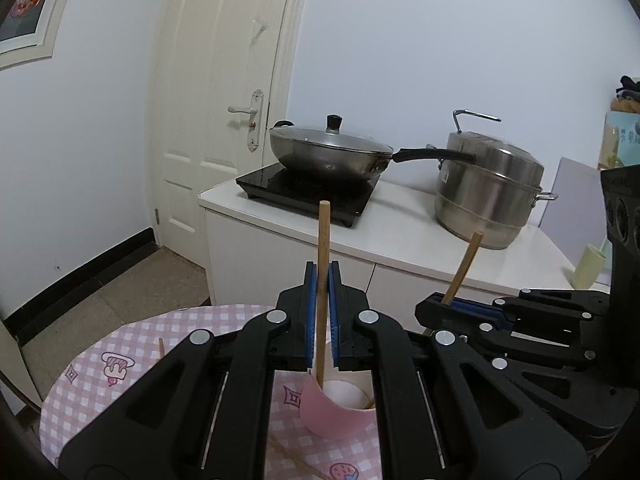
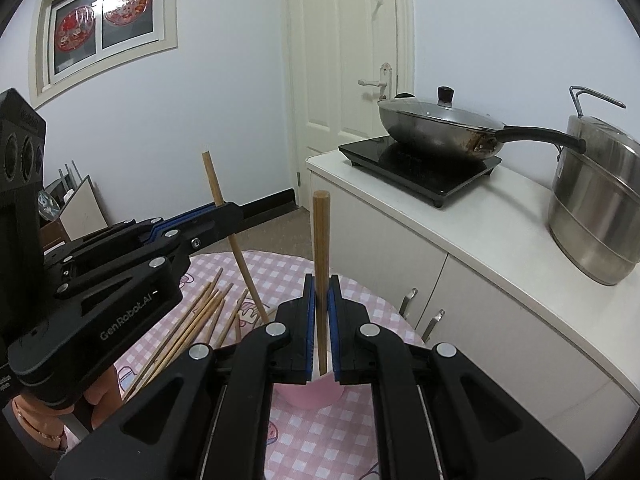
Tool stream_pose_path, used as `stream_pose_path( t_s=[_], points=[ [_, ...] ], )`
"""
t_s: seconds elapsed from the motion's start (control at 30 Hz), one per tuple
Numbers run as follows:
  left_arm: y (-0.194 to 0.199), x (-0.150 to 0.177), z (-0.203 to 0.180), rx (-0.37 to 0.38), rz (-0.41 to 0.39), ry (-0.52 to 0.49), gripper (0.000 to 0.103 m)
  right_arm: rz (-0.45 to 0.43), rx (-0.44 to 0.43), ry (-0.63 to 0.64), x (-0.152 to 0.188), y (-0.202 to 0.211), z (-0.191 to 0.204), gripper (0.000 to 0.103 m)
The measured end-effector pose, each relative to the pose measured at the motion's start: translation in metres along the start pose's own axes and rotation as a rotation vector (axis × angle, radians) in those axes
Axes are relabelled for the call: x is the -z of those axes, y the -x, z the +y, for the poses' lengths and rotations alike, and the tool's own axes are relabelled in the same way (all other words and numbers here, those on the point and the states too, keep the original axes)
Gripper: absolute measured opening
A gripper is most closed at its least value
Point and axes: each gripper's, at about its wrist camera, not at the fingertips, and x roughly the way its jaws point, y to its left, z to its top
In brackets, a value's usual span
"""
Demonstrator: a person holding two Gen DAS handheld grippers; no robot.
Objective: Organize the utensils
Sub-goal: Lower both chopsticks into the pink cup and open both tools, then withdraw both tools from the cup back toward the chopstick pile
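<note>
My left gripper (image 1: pixel 323 270) is shut on a wooden chopstick (image 1: pixel 324 236) that stands upright, its lower end inside the pink cup (image 1: pixel 334 416) on the checked tablecloth. My right gripper (image 2: pixel 320 280) is shut on a second upright chopstick (image 2: pixel 321 236), whose lower end reaches the rim of the same pink cup (image 2: pixel 308 396). Each gripper shows in the other's view: the right gripper (image 1: pixel 450 304) with its slanted chopstick (image 1: pixel 466 262), and the left gripper (image 2: pixel 230 210) with its chopstick (image 2: pixel 236 240). Several loose chopsticks (image 2: pixel 192 326) lie on the table to the left.
The round table (image 1: pixel 132 344) has a pink checked cloth. Behind it is a white counter (image 2: pixel 460 240) with an induction hob (image 1: pixel 308 190), a lidded wok (image 1: pixel 328 152) and a steel steamer pot (image 1: pixel 488 196). A pale green cup (image 1: pixel 587 266) stands far right. A hand (image 2: pixel 28 412) is lower left.
</note>
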Motion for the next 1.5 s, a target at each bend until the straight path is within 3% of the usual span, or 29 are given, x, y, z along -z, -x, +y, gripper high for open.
stream_pose_path(
  t_s=[0.07,0.13,0.17,0.23,0.63,0.97,1.23,1.5],
  points=[
    [0.001,-0.001,-0.001,0.001,0.008,-0.006,0.011,0.003,-0.002,0.001,0.001,0.001,0.000,0.005],
    [0.004,0.000,-0.001,-0.004,0.011,-0.008,0.037,0.006,-0.004,-0.003,0.002,0.002,0.000,0.009],
    [0.007,0.000,-0.001,-0.005,-0.002,0.000,0.056,0.006,-0.006,-0.004,0.002,0.004,0.000,0.011],
    [0.014,-0.001,0.000,-0.016,-0.042,0.009,0.056,0.001,-0.004,-0.004,0.003,0.007,0.000,0.016],
    [0.047,0.005,-0.003,-0.074,-0.052,-0.048,0.058,-0.026,0.008,0.008,0.010,0.029,0.010,0.028],
    [0.086,0.023,0.001,-0.109,-0.060,-0.113,0.061,-0.049,-0.002,0.037,0.024,0.051,0.026,0.032],
    [0.105,0.044,0.017,-0.147,-0.024,-0.131,0.065,-0.034,-0.027,0.068,0.038,0.054,0.043,0.032],
    [0.110,0.058,0.059,-0.175,0.066,-0.072,0.065,0.008,-0.044,0.084,0.050,0.039,0.054,0.033]
  ],
)
